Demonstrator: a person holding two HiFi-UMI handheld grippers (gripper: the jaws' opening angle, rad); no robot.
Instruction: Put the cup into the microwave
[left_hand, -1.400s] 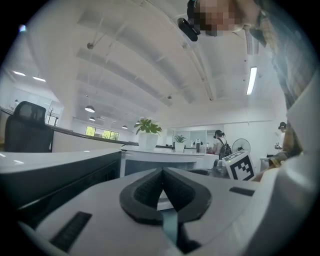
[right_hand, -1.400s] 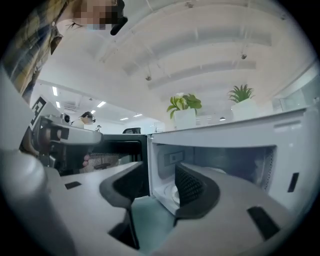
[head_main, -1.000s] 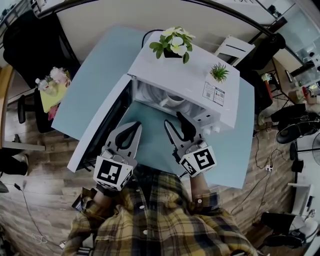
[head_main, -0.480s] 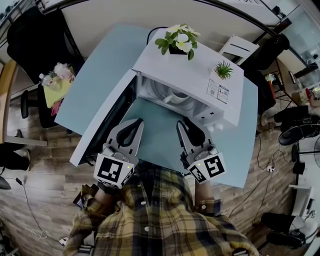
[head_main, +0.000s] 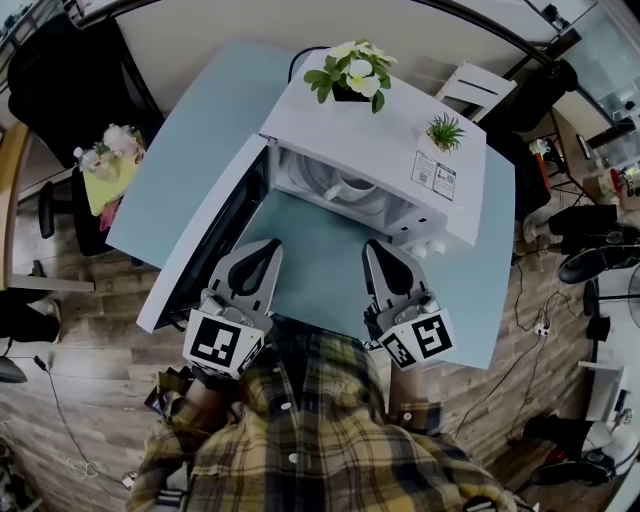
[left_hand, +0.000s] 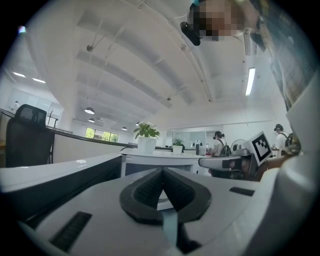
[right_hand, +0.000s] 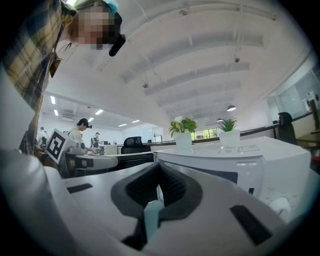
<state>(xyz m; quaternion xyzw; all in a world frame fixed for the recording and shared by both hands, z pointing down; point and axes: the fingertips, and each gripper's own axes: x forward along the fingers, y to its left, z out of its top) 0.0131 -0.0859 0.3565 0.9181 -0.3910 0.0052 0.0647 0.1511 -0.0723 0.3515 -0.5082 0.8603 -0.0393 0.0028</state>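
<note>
A white cup (head_main: 351, 189) stands inside the white microwave (head_main: 400, 150), whose door (head_main: 195, 255) hangs open to the left. Both grippers hover level over the blue table in front of the opening, apart from the cup. My left gripper (head_main: 268, 246) is shut with nothing in it, and in the left gripper view its pads (left_hand: 150, 187) meet at the tip. My right gripper (head_main: 376, 246) is also shut and empty, its jaws closed together (right_hand: 159, 170) beside the microwave's front (right_hand: 240, 167).
A flowering pot plant (head_main: 350, 75) and a small green plant (head_main: 445, 130) sit on the microwave's top. The light-blue table (head_main: 190, 140) runs out to the left. A black chair (head_main: 70, 85) and a stool with flowers (head_main: 105, 165) stand left of it.
The right gripper's jaws went from wide open to shut, and it drew back from the microwave opening toward the person. The cup stays inside. The left gripper held still.
</note>
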